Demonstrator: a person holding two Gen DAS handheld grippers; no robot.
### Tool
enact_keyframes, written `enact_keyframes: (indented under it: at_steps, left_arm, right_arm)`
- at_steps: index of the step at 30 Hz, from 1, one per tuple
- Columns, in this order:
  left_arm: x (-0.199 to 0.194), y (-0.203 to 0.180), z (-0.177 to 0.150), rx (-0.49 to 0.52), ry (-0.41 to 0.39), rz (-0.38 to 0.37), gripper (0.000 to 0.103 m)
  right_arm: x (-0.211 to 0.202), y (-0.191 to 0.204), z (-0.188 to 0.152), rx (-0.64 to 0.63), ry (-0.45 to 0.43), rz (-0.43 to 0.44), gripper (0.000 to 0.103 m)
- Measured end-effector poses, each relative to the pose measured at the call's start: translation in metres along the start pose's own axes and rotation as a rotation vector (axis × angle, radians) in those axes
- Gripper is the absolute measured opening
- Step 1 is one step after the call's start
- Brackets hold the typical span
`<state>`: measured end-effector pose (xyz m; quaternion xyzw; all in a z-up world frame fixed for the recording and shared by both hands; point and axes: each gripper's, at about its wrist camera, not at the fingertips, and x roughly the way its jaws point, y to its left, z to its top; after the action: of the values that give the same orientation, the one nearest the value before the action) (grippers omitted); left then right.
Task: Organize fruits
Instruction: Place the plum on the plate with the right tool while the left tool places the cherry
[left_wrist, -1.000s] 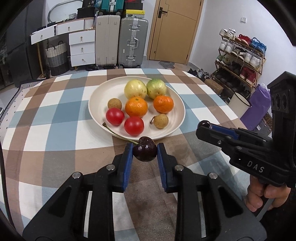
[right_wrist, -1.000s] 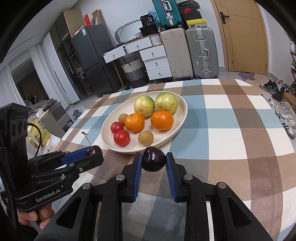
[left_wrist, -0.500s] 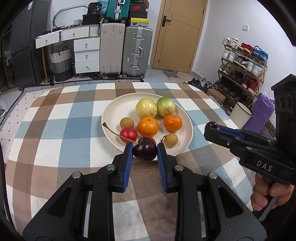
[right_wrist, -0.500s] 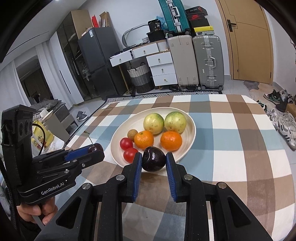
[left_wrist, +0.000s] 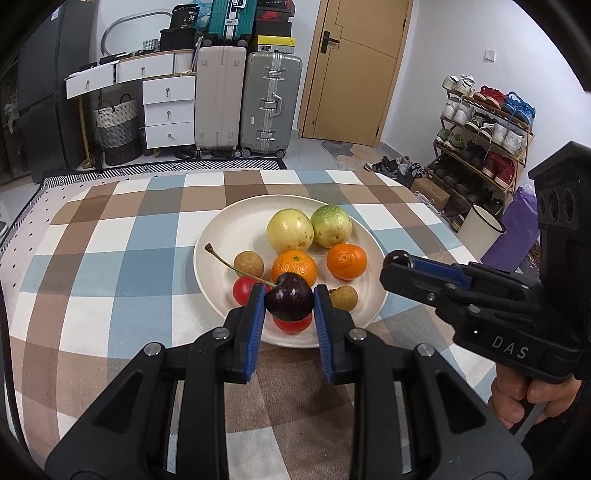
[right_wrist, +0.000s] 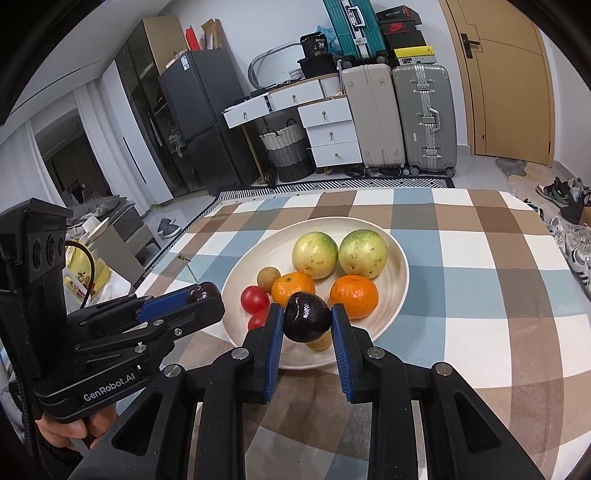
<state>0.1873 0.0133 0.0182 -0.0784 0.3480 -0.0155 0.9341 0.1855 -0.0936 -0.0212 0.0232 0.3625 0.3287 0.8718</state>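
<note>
My left gripper (left_wrist: 289, 300) is shut on a dark cherry (left_wrist: 288, 301) with a long stem, held above the near rim of the white plate (left_wrist: 225, 236). My right gripper (right_wrist: 306, 322) is shut on a second dark cherry (right_wrist: 307, 321), also over the plate's near edge (right_wrist: 400, 284). The plate holds two green-yellow fruits (left_wrist: 290, 235), two oranges (left_wrist: 346, 261), cherry tomatoes (left_wrist: 244, 290) and small brown longans (left_wrist: 249, 265). Each gripper shows in the other's view: the right one (left_wrist: 397, 260), the left one (right_wrist: 201, 293).
The plate sits on a checked tablecloth (left_wrist: 110, 266). Behind the table stand suitcases (left_wrist: 271, 103), white drawers (left_wrist: 168, 110) and a door. A shoe rack (left_wrist: 480, 125) is at the right and a fridge (right_wrist: 192, 118) at the left.
Both grippers have risen and moved forward with their cherries, from above the cloth in front of the plate to over the plate's near rim.
</note>
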Motion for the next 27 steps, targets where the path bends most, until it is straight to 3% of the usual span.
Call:
enact_keyframes:
  at_steps: [27]
  left_arm:
    - [0.055, -0.001, 0.011, 0.018, 0.045, 0.004, 0.024]
  right_arm:
    - [0.039, -0.011, 0.007, 0.001, 0.055, 0.002, 0.026]
